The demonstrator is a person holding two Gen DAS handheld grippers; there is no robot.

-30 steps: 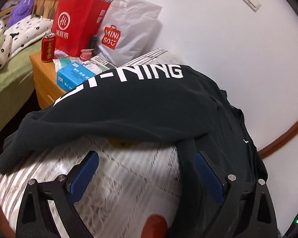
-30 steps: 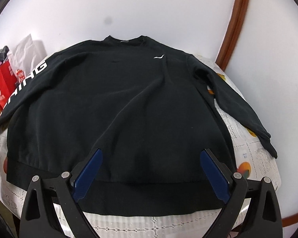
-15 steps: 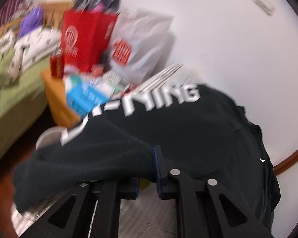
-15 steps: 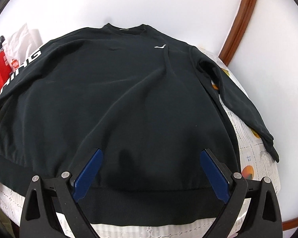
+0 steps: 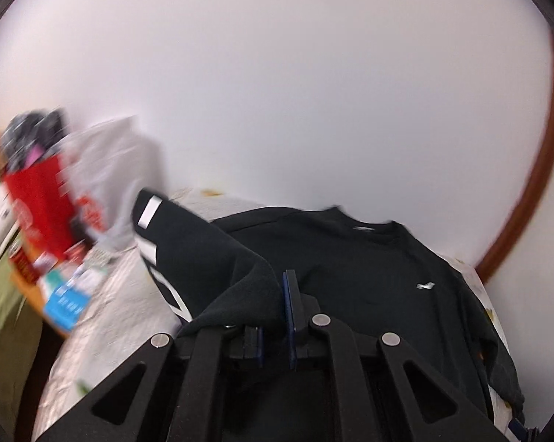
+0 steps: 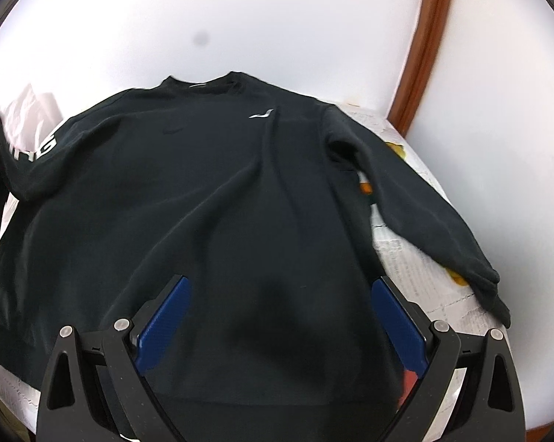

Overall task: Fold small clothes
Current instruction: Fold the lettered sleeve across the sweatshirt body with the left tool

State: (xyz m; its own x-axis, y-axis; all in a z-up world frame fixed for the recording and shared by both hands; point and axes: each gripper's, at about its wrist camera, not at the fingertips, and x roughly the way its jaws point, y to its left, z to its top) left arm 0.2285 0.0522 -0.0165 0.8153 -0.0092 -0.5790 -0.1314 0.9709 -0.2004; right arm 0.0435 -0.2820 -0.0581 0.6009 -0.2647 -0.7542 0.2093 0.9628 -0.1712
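Observation:
A black sweatshirt (image 6: 210, 213) lies front up on a round table with a pale patterned cover (image 6: 416, 258). Its left sleeve (image 5: 188, 254), with white lettering, is lifted off the table and hangs from my left gripper (image 5: 277, 294), which is shut on the cuff. That sleeve shows at the left edge of the right wrist view as the lettered sleeve (image 6: 30, 154). My right gripper (image 6: 280, 309) is open over the lower body of the sweatshirt, nothing between its blue pads. The other sleeve (image 6: 416, 202) lies flat along the right side.
A white wall rises close behind the table, with a brown curved trim (image 6: 420, 48) at the right. To the left stand a red paper bag (image 5: 41, 206), a white plastic bag (image 5: 107, 169) and a wooden nightstand with small boxes (image 5: 67, 302); a green bed lies beyond.
My left gripper shut on the sleeve cuff and then rose and swung right, lifting the sleeve towards the shirt's body. My right gripper moved forward over the shirt and stayed open.

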